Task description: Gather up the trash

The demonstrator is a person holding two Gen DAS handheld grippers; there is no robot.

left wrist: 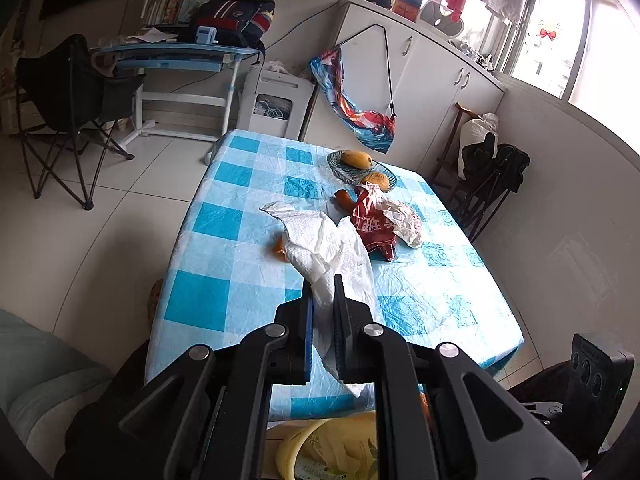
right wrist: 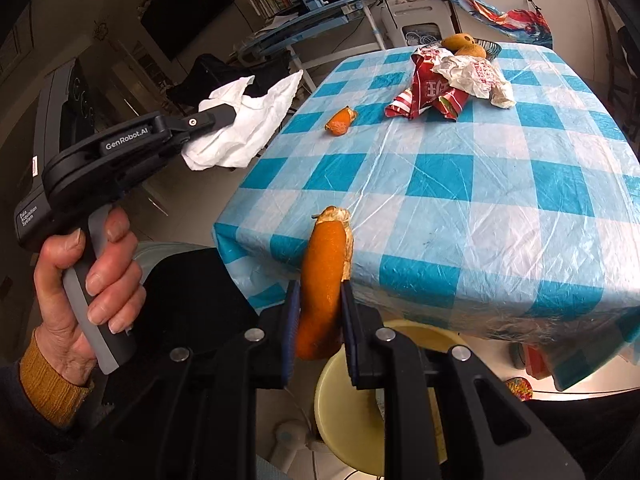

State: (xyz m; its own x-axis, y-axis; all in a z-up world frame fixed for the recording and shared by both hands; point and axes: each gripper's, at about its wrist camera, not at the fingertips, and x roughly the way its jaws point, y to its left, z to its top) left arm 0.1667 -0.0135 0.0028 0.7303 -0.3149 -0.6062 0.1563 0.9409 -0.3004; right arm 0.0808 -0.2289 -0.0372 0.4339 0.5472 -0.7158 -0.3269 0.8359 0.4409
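Observation:
My left gripper (left wrist: pixel 323 284) is shut on a crumpled white paper towel (left wrist: pixel 320 248) and holds it in the air off the table's near left side; the right wrist view shows that gripper (right wrist: pixel 230 114) with the towel (right wrist: pixel 244 128). My right gripper (right wrist: pixel 320 292) is shut on a long orange peel (right wrist: pixel 322 280), held above a yellow bin (right wrist: pixel 348 412) below the table's near edge. On the blue checked table (right wrist: pixel 460 184) lie a small orange peel (right wrist: pixel 340 122), a red wrapper (right wrist: pixel 428 96) and crumpled white paper (right wrist: pixel 476 74).
A glass dish with mangoes (left wrist: pixel 360 166) stands at the table's far side. A folding chair (left wrist: pixel 68 112) and a desk (left wrist: pixel 176 56) stand at the left, white cabinets (left wrist: pixel 432 80) behind. The yellow bin (left wrist: pixel 320 448) shows below the left gripper.

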